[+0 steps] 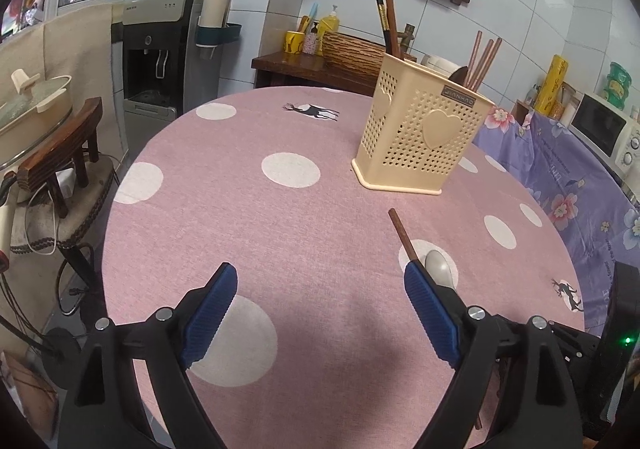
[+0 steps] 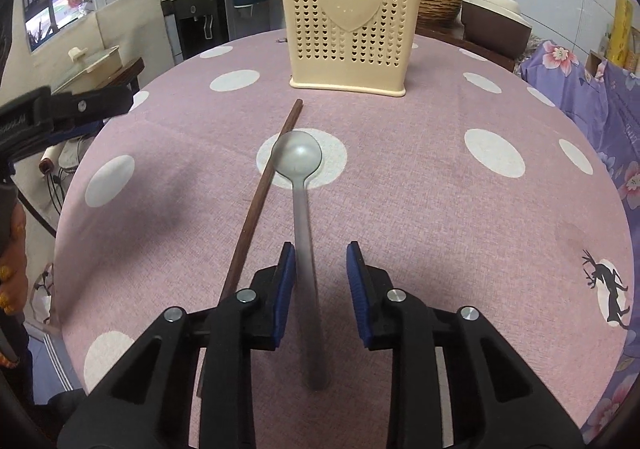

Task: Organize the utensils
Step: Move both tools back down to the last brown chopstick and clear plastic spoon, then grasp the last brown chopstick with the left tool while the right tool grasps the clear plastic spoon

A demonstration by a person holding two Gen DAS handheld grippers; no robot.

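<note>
Spoon: a grey spoon [image 2: 298, 185] lies on the pink spotted tabletop [image 2: 420, 209], bowl on a white dot, handle running back toward the right tongs [image 2: 320, 273].
Long axis: nearly straight along the right tongs' line of sight, bowl at the far end pointing toward the holder [image 2: 352, 21], handle end passing between the two blue pads.
Right tongs: partly open; the handle sits in the gap, close against the pad on the left of the view, with clear space to the other pad. Nothing is clamped yet; the handle looks blurred, so whether it touches that pad I cannot tell.
Chopstick: a single brown chopstick [image 2: 260, 201] lies just beside the spoon, on the left of the view, slanting so its far tip nears the holder; its middle passes by the spoon bowl's edge.
Left tongs: wide open [image 1: 320, 305], holding nothing, hovering over bare cloth; the chopstick [image 1: 402, 235] and spoon bowl [image 1: 440, 269] show past its right-hand finger.
Nearer hand: the right, already straddling the handle.
Holder: beige, perforated, upright at the far side, already holding chopsticks.
Next move, as I judge: close on the handle, keeping the chopstick outside the grip.
</note>
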